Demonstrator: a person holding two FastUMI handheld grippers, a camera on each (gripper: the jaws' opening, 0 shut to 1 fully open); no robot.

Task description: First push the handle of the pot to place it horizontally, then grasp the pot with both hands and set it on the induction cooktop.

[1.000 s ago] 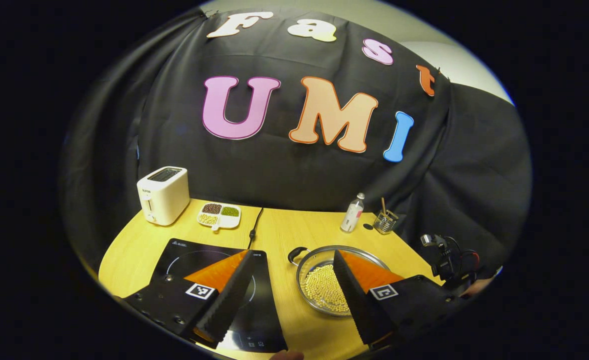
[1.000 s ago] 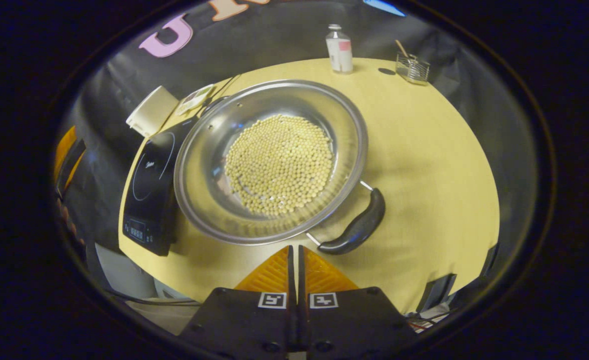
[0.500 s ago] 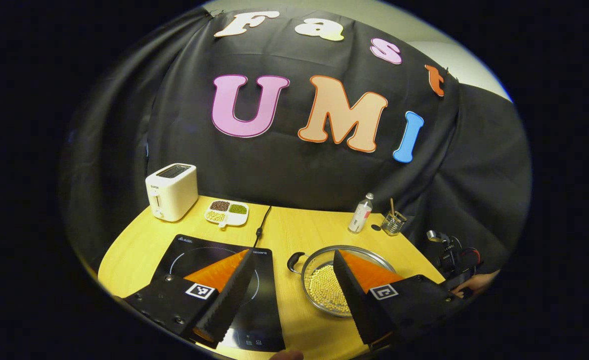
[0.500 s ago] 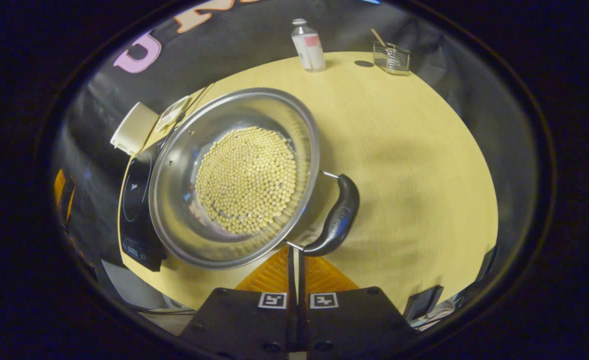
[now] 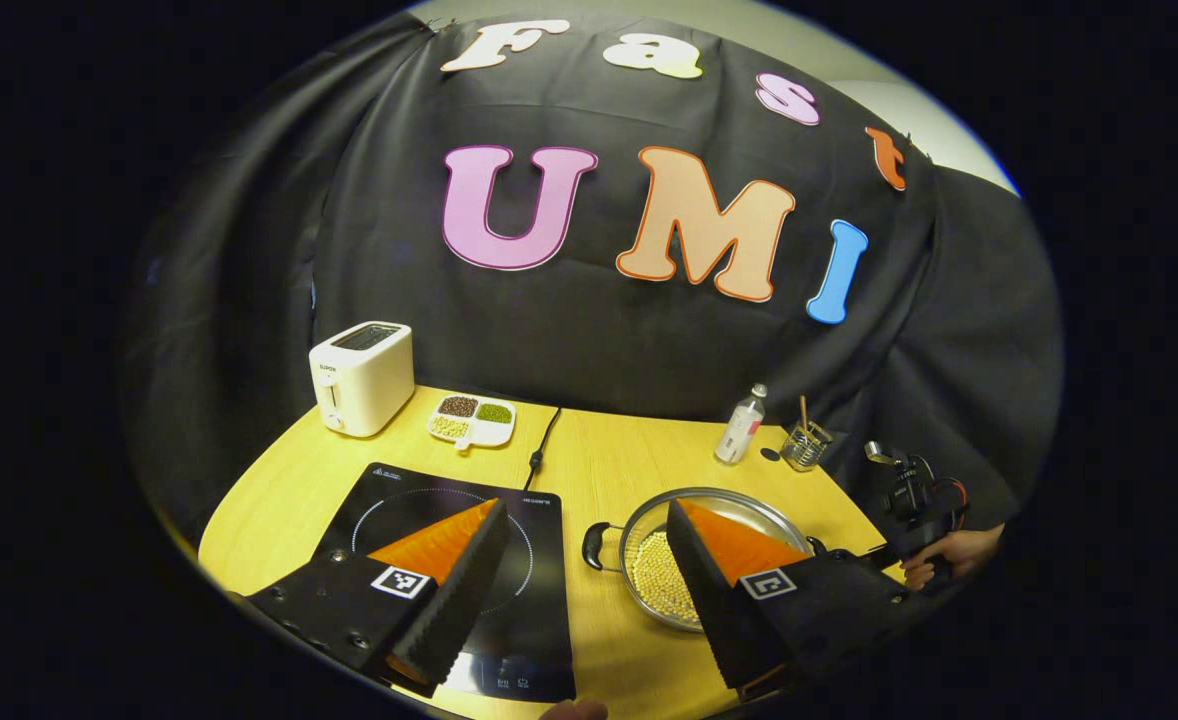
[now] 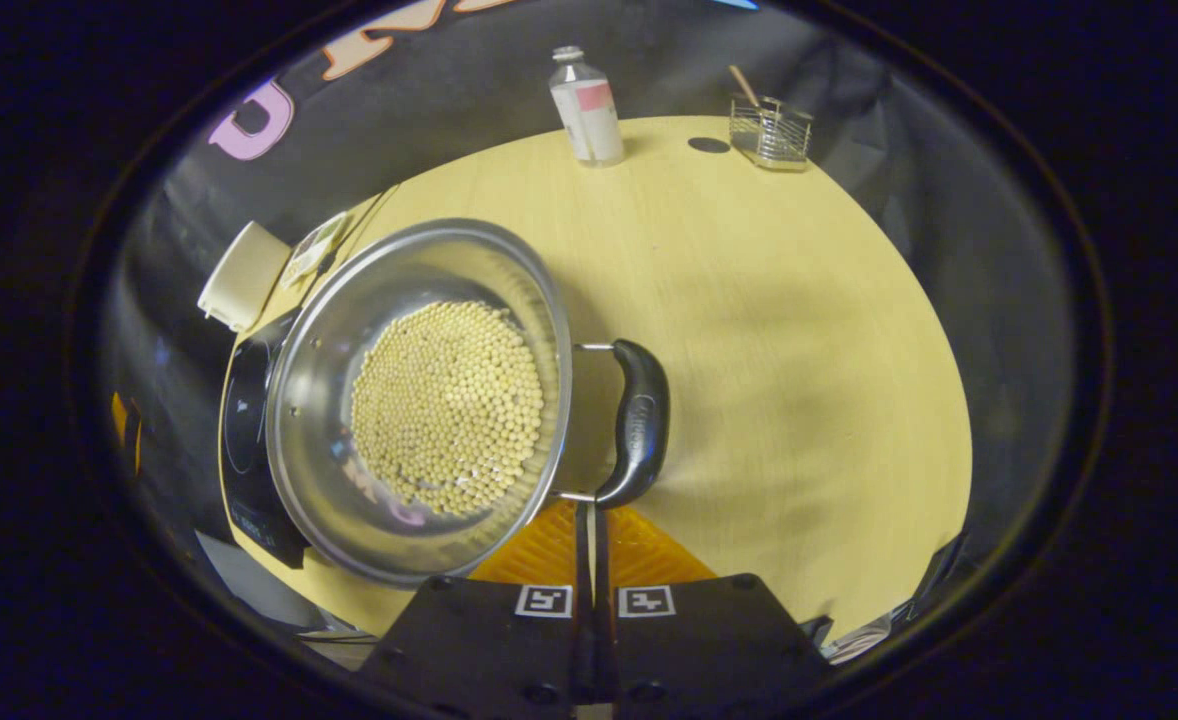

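A steel pot point(image 6: 329, 330) of pale beans stands on the wooden table point(image 6: 779, 330), right beside the black induction cooktop point(image 6: 241, 440). Its black right handle point(image 6: 639, 420) points to the right in the right gripper view. My right gripper point(image 6: 589, 508) is shut with nothing between its fingers, and its tips rest against the near end of that handle. In the left gripper view, my left gripper point(image 5: 586, 505) hangs open above the table. It spans the cooktop point(image 5: 419, 495) and the pot point(image 5: 739, 497), whose left handle point(image 5: 596, 545) faces the cooktop.
At the back of the table stand a white toaster point(image 5: 362, 377), a divided dish of beans point(image 5: 471, 420), a small bottle point(image 5: 741, 432) and a wire holder point(image 5: 806, 447). The cooktop's cord point(image 5: 539, 450) runs to the back. A hand point(image 5: 949, 555) holds the far gripper at the right.
The pot has turned: its black handle swung from the near right round to the right side, with the shut right gripper following its end. The left gripper has drawn back a little.
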